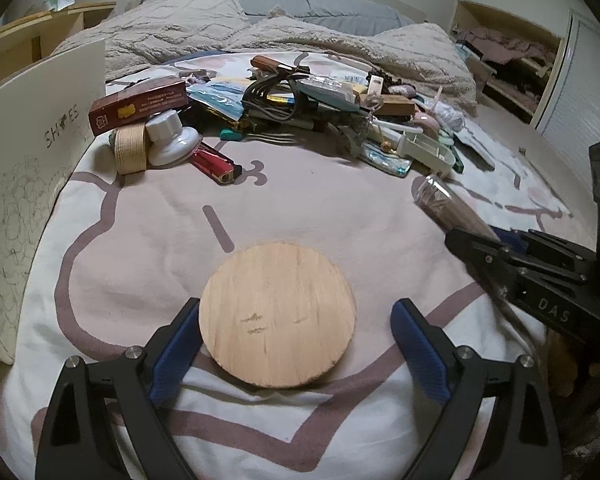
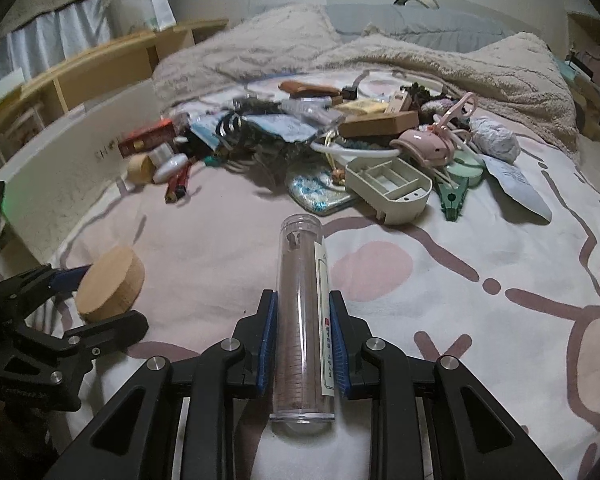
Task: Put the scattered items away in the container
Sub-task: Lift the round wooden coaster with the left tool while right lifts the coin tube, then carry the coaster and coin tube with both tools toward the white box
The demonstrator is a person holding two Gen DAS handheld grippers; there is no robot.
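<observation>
My left gripper (image 1: 296, 336) is open, its blue pads on either side of a round wooden disc (image 1: 278, 314) that lies on the pink-and-white bedcover; the left pad touches its edge. The disc also shows in the right wrist view (image 2: 112, 288). My right gripper (image 2: 303, 344) is shut on a clear plastic tube (image 2: 302, 312) with a white label, held lengthwise between the pads. The tube also shows in the left wrist view (image 1: 448, 204). A white shoe box (image 1: 28, 184) stands at the left. A heap of scattered items (image 1: 292, 112) lies further up the bed.
The heap holds a red-brown box (image 1: 140, 106), a white jar (image 1: 172, 138), a red lighter (image 1: 216, 164), black cables (image 1: 272, 94), and a cream tray (image 2: 388, 188). A rumpled beige blanket (image 2: 420, 60) lies behind. A wooden shelf (image 2: 112, 64) stands at the left.
</observation>
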